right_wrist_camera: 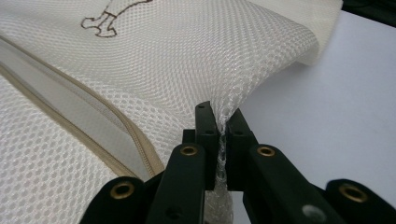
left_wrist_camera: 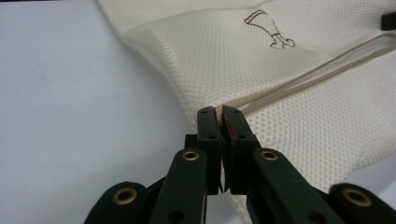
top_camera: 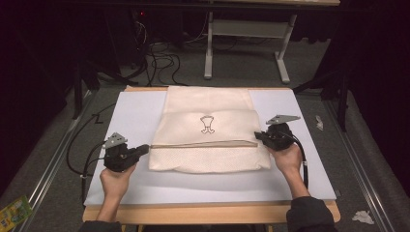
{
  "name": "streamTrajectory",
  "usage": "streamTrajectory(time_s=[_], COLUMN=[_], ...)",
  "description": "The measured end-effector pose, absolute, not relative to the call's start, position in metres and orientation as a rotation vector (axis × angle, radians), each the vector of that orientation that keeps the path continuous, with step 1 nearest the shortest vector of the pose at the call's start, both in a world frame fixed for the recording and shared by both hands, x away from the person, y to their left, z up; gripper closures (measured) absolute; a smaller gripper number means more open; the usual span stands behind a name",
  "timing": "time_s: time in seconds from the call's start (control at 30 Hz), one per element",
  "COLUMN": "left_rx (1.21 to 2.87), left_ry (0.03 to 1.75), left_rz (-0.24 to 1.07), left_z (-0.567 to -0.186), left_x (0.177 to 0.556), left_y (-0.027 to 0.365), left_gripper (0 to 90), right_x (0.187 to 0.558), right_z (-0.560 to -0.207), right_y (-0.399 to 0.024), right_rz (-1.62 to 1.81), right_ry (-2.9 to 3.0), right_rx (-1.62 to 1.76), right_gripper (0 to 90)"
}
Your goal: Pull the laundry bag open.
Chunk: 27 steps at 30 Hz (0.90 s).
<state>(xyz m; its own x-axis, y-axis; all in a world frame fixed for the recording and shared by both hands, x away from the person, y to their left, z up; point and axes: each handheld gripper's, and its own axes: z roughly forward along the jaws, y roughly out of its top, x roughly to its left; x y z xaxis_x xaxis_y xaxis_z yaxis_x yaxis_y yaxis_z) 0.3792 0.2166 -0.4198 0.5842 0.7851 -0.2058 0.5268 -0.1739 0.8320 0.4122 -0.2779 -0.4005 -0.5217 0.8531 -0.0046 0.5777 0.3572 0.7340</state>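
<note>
A cream mesh bag [top_camera: 208, 104] lies flat on the white sheet, with a tan zipper [top_camera: 203, 143] across it and a small dark drawing [top_camera: 207, 124] above the zipper. My left gripper [top_camera: 146, 148] is at the bag's left edge. In the left gripper view, that gripper [left_wrist_camera: 219, 114] is shut on the bag [left_wrist_camera: 280, 60] where the zipper [left_wrist_camera: 317, 77] ends. My right gripper [top_camera: 257, 136] is at the bag's right edge. The right gripper view shows it [right_wrist_camera: 220, 116] shut on a pinch of the bag's mesh [right_wrist_camera: 163, 60], beside the zipper [right_wrist_camera: 70, 107].
The white sheet [top_camera: 135, 116] covers a wooden table [top_camera: 208, 213]. Behind it stand a white table frame [top_camera: 209, 48] and floor cables [top_camera: 159, 58]. A green packet [top_camera: 14, 210] lies on the floor at left, crumpled paper [top_camera: 362, 216] at right.
</note>
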Motion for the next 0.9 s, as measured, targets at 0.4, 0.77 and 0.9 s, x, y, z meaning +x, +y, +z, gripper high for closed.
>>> streamTrajectory(time_s=[0.4,0.77,0.9], left_rx=[1.878,1.859,1.859], left_ry=[1.072,1.069,1.062], left_rz=[0.378,0.375,0.36], left_z=[-0.423,-0.4211,-0.4222], left_x=[0.3771,0.3765,0.3766], left_y=[0.214,0.2153,0.2125], left_gripper=[87.4,87.2,87.1], right_x=[0.4167,0.4156,0.415], right_z=[-0.4051,-0.4092,-0.4096], right_y=[-0.2817,-0.2822,-0.2836], right_rz=[0.974,0.974,0.986], right_ry=[2.23,2.244,2.241], right_rx=[1.284,1.301,1.301], right_gripper=[88.7,88.6,88.5])
